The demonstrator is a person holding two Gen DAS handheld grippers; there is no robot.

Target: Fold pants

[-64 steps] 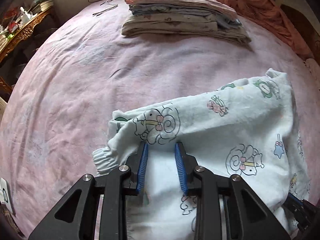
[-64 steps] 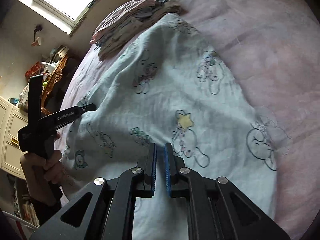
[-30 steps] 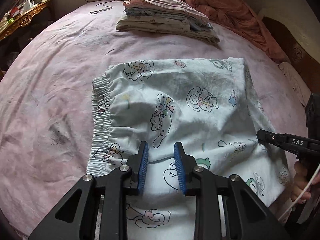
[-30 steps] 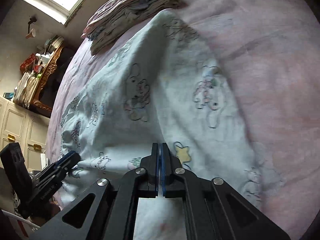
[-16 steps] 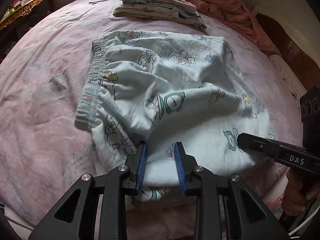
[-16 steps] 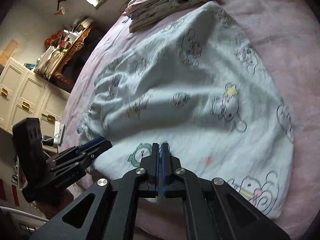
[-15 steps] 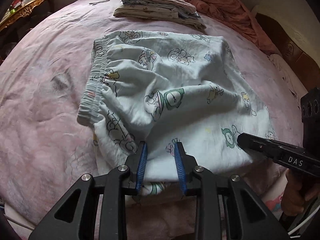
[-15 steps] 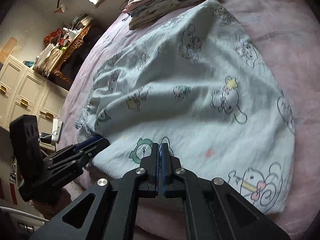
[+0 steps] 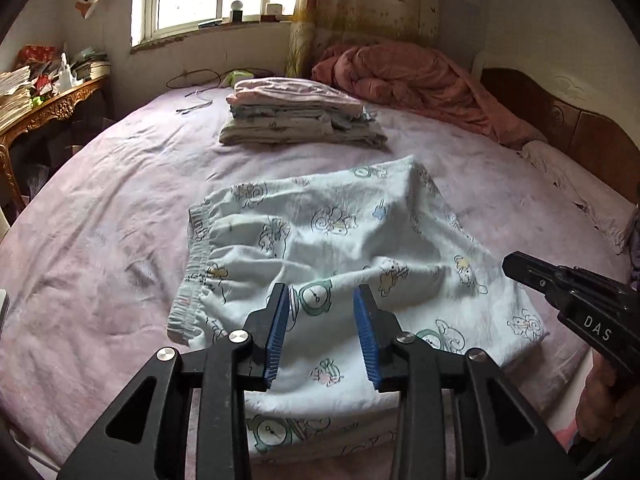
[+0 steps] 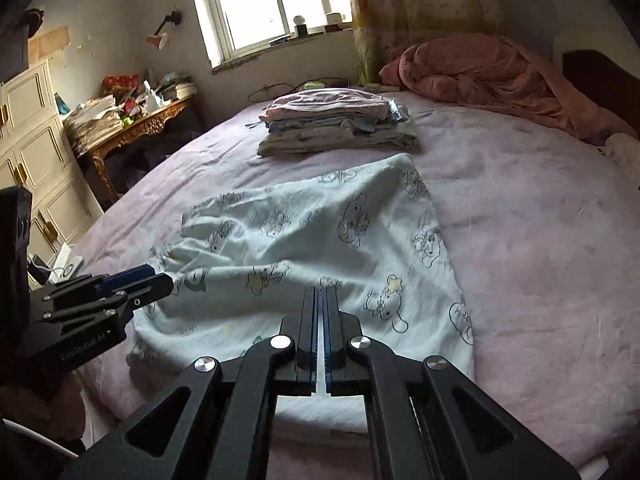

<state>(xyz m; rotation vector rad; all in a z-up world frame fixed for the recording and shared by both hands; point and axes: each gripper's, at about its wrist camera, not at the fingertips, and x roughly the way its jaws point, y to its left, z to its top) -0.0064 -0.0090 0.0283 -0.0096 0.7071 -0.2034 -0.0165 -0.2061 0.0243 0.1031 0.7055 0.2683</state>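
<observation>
Pants (image 9: 344,256), pale with cartoon prints, spread rumpled on the near half of the bed (image 9: 100,216), lower edge draped over the bed's near edge. Elastic waistband (image 9: 192,276) running along the left side; fabric stretching rightward and narrowing toward the far right corner, so long axis roughly left to right across the bed, slightly tilted away. Already doubled over, judging by the second layer peeking out beneath the near hem; not yet a compact bundle, so likely mid-fold.

Left gripper (image 9: 322,332) hanging just above the near part of the cloth, close to the waistband end, jaws spread wide with nothing between them. Right gripper (image 10: 320,332) over the near edge toward the leg end, jaws pressed almost together; no cloth seen between the blue pads (image 10: 328,340), though whether a thin hem sits deeper in cannot be told. Same tool visible from the left view at the right edge (image 9: 572,300), well clear of the fabric.

Pants lying straight ahead of and below both tools, each nearer one end: left by the waistband, right by the legs. Next fold probably across the long axis, bringing one end over the other; waistband end the closer, readier grab for the open left jaws. Wrinkles through the middle likely to need smoothing first.

Farther back, a stack of folded clothes (image 9: 296,120) near the bed's far edge, well apart from the pants. Pink quilt (image 9: 412,76) bunched at the far right corner.
</observation>
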